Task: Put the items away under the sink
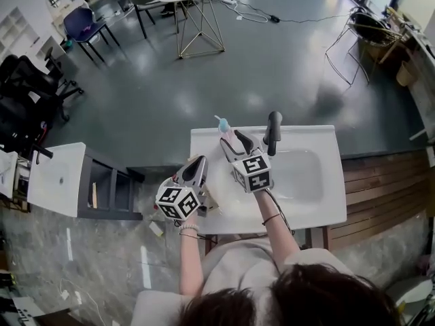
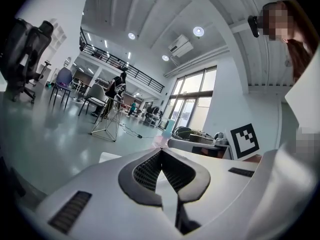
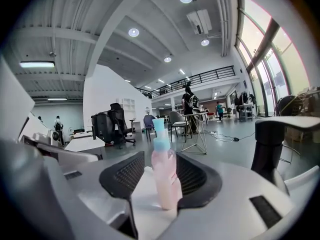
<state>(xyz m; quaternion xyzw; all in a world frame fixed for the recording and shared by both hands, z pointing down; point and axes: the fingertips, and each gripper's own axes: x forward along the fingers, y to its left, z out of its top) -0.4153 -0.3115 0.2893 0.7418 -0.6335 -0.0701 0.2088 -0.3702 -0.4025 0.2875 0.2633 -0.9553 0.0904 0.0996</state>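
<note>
While the right gripper (image 3: 161, 159) stands part-open around the mid-frame pink, blue-capped plastic bottle (image 3: 165, 181), seemingly untouched, the left gripper (image 2: 161, 151) is closed, empty.

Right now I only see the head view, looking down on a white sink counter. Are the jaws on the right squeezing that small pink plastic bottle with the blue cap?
Observer: It doesn't look so. The right gripper view shows the right gripper with its jaws apart and the pink bottle upright between them, with a gap on its left side.
Operator: And the other one?
Observer: In the left gripper view, the left gripper has its jaws closed together on nothing.
Operator: What's higher up in the room?
Observer: A railed balcony runs along the far wall.
</note>
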